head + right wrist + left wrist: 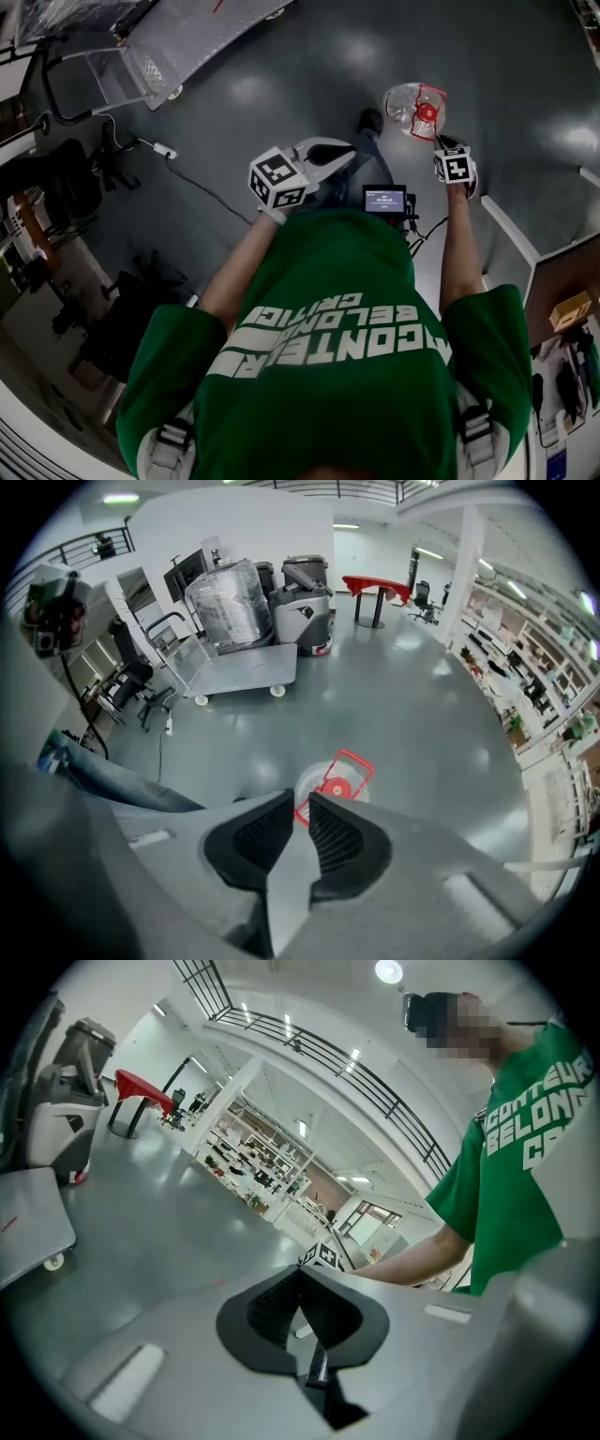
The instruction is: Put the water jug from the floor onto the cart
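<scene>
Head view: the clear plastic water jug [415, 111] with a red cap stood on the glossy grey floor [281, 84], just beyond the right gripper [441, 142], whose tips were hard to make out.

Left gripper view: left gripper [300, 1274] closed, empty.

Right gripper view: ribbed black pads [336, 838] a slit apart, gripping nothing — the jug's near edge was hidden behind them.

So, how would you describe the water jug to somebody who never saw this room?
Start from the wide grey floor in front of the person. The water jug sits there, just past the right gripper. Unlike the dark shoe beside it, it is clear plastic with a red handle and cap.
</scene>
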`<act>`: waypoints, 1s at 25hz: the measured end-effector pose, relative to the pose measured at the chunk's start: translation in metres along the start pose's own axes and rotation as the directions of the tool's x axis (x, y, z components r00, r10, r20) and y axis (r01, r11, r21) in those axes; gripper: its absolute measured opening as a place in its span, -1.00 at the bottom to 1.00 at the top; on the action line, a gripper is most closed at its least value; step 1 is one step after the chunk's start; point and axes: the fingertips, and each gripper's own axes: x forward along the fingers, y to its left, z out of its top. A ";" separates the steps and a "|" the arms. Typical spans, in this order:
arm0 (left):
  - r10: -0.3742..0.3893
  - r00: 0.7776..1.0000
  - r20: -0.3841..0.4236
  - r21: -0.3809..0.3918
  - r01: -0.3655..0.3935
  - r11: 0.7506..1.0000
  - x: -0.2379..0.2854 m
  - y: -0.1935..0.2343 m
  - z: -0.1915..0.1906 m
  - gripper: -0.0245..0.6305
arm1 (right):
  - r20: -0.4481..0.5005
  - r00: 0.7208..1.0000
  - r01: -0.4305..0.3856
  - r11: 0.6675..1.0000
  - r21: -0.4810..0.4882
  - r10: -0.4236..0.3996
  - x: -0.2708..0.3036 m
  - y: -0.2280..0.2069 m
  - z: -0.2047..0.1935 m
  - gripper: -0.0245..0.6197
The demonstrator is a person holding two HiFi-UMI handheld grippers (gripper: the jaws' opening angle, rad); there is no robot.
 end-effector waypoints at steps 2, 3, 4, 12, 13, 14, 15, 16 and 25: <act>-0.003 1.000 -0.012 -0.001 0.003 1.000 0.002 0.003 0.001 -0.90 | 0.002 1.000 0.001 0.999 0.033 -0.001 0.013 -0.006 0.000 -0.76; -0.004 1.000 -0.020 -0.002 0.004 1.000 0.003 0.004 0.001 -0.90 | 0.003 1.000 0.001 0.999 0.048 -0.001 0.019 -0.009 0.001 -0.73; -0.005 1.000 -0.031 -0.003 0.005 1.000 0.006 0.005 0.001 -0.90 | 0.003 1.000 -0.001 0.998 0.060 0.001 0.027 -0.011 0.001 -0.69; -0.025 0.993 -0.119 0.003 0.025 1.000 0.031 0.003 -0.001 -0.90 | -0.087 0.996 0.014 0.987 0.162 0.000 0.083 -0.035 -0.022 -0.18; -0.028 0.991 -0.128 0.001 0.029 1.000 0.036 0.002 -0.001 -0.90 | -0.093 0.996 0.016 0.984 0.176 0.001 0.088 -0.037 -0.025 -0.12; -0.033 0.990 -0.136 -0.001 0.034 0.999 0.041 0.001 0.000 -0.90 | -0.110 0.994 0.027 0.982 0.187 -0.006 0.091 -0.041 -0.028 -0.08; -0.041 0.989 -0.143 -0.003 0.041 0.999 0.047 0.002 0.002 -0.90 | -0.146 0.989 0.047 0.980 0.194 -0.019 0.092 -0.046 -0.033 -0.04; -0.050 0.987 -0.151 -0.003 0.050 0.999 0.052 0.004 0.004 -0.90 | -0.192 0.981 0.072 0.978 0.198 -0.033 0.094 -0.050 -0.039 0.00; -0.115 0.967 -0.228 -0.022 0.113 0.993 0.074 -0.003 -0.008 -0.90 | -0.272 0.962 0.089 0.972 0.216 -0.027 0.124 -0.049 -0.064 0.32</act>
